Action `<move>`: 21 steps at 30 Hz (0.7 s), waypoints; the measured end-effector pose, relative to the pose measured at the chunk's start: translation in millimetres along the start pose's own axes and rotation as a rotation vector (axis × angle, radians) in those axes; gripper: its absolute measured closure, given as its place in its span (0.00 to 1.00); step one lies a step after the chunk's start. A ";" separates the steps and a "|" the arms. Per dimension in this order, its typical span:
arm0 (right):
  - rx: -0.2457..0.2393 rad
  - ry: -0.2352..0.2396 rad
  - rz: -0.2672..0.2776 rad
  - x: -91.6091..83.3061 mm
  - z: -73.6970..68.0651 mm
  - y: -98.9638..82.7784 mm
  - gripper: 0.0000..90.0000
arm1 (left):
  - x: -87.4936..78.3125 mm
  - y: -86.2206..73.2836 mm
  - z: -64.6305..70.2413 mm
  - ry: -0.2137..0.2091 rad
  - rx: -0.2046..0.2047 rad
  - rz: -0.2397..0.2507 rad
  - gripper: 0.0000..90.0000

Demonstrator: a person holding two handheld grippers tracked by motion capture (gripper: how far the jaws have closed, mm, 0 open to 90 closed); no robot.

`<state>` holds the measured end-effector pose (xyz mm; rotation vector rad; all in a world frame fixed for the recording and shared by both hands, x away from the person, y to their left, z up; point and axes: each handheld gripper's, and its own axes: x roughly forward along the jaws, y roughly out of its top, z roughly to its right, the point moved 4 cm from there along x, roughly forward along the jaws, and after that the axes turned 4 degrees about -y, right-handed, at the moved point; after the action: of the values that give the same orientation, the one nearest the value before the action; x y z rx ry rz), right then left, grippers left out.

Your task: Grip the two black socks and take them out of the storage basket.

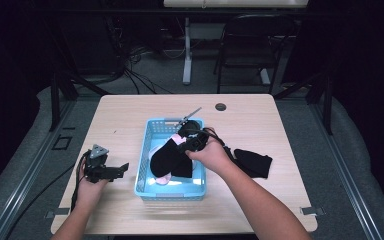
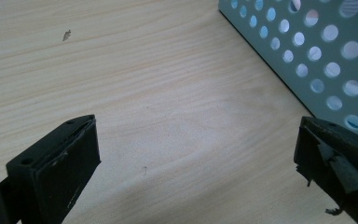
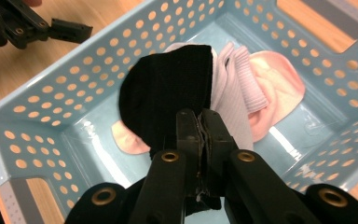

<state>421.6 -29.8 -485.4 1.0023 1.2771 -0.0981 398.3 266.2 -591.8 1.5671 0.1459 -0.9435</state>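
A light blue perforated basket (image 1: 141, 167) sits mid-table. Over it my right gripper (image 1: 184, 143) is shut on a black sock (image 1: 169, 157) that hangs down into the basket. Seen from the right gripper view, the jaws (image 3: 200, 114) pinch the black sock (image 3: 168, 93), and a pale pink ribbed sock (image 3: 235, 88) lies right against it on the basket floor (image 3: 98, 121); I cannot tell whether it is pinched too. My left gripper (image 1: 121, 170) hovers low over the table left of the basket, open (image 2: 196, 135) with nothing between its jaws.
A second black sock (image 1: 254, 161) lies on the wooden table (image 1: 260, 120) to the right of the basket. The basket wall (image 2: 317, 56) is close to the left gripper's right jaw. A chair and cables stand beyond the table's far edge.
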 end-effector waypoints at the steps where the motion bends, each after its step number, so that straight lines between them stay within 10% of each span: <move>1: 0.001 -0.004 0.006 -4.2 0.9 1.1 0.97 | -0.2 0.1 -0.1 0.001 0.003 0.001 0.00; 21: 0.009 -0.008 0.114 -67.5 4.4 14.1 0.97 | -1.4 -0.9 -0.7 0.007 -0.003 -0.001 0.00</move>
<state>409.6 -54.7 -422.1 1.0790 1.2106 -0.0201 397.2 267.6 -591.6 1.5677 0.1529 -0.9380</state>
